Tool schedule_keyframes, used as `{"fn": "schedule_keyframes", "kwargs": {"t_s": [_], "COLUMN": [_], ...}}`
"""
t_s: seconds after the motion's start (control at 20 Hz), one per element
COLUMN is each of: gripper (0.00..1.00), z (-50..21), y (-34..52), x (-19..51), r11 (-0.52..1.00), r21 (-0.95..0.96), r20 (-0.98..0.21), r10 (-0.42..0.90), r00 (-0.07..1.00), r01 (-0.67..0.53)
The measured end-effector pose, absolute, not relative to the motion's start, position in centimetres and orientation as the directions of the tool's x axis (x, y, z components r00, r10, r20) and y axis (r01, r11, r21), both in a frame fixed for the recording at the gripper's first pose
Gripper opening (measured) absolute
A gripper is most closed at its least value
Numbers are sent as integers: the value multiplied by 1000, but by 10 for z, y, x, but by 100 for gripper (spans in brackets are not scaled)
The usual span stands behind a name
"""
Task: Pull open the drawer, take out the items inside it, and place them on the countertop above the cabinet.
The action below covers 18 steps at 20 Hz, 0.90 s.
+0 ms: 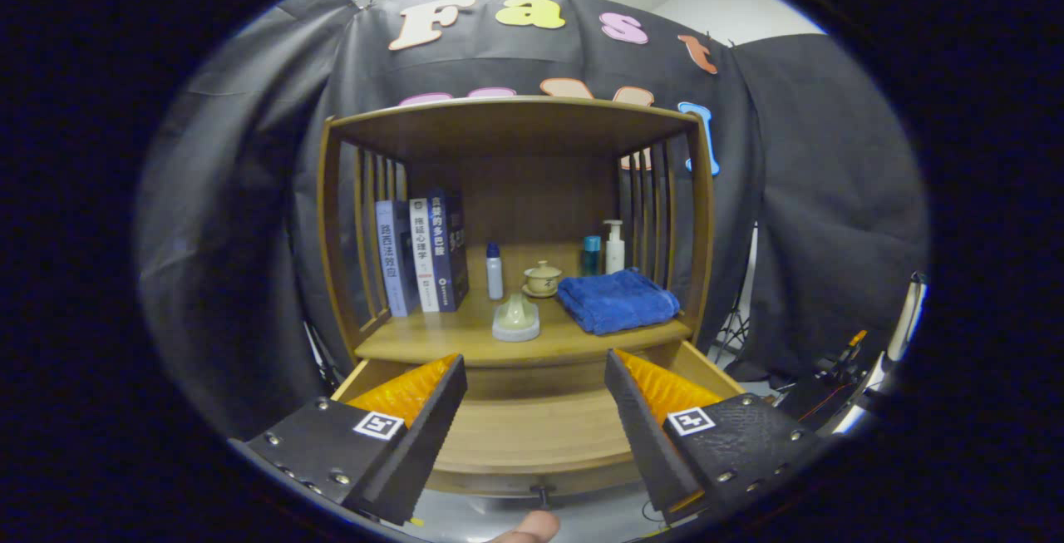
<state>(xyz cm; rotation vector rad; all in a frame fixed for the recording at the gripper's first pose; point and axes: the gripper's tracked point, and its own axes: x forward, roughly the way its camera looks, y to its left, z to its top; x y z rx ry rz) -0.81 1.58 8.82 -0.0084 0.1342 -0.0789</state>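
Observation:
A wooden cabinet (515,123) stands ahead with its drawer (532,439) pulled out towards me, and the drawer's bare wooden floor shows between my fingers. Its small dark knob (542,493) sits at the front edge. On the countertop (416,339) above the drawer rests a pale domed item (516,318). My gripper (534,377) hovers open over the drawer, with nothing between its fingers (432,418).
On the countertop stand three books (420,256), a small white bottle (495,271), a lidded teacup on a saucer (542,278), a teal bottle (591,254), a pump bottle (614,245) and a folded blue towel (618,299). A fingertip (528,528) shows below the knob.

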Motion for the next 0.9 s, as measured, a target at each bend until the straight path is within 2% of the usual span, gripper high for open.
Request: {"fn": "schedule_keyframes", "kwargs": {"t_s": [0.2,0.4,0.65,0.9], "gripper": [100,99,98,98], "z": [42,13,-21,-58], "y": [15,12,18,-12], "x": [-26,-39,-53,-58], "r11": [996,993,999,997], "r21": [-59,-104,-50,16], "r20": [-168,-154,-136,-147], "r10": [-73,-77,-24,-69], "r00": [983,985,990,987], "r01": [64,61,18,72]}}
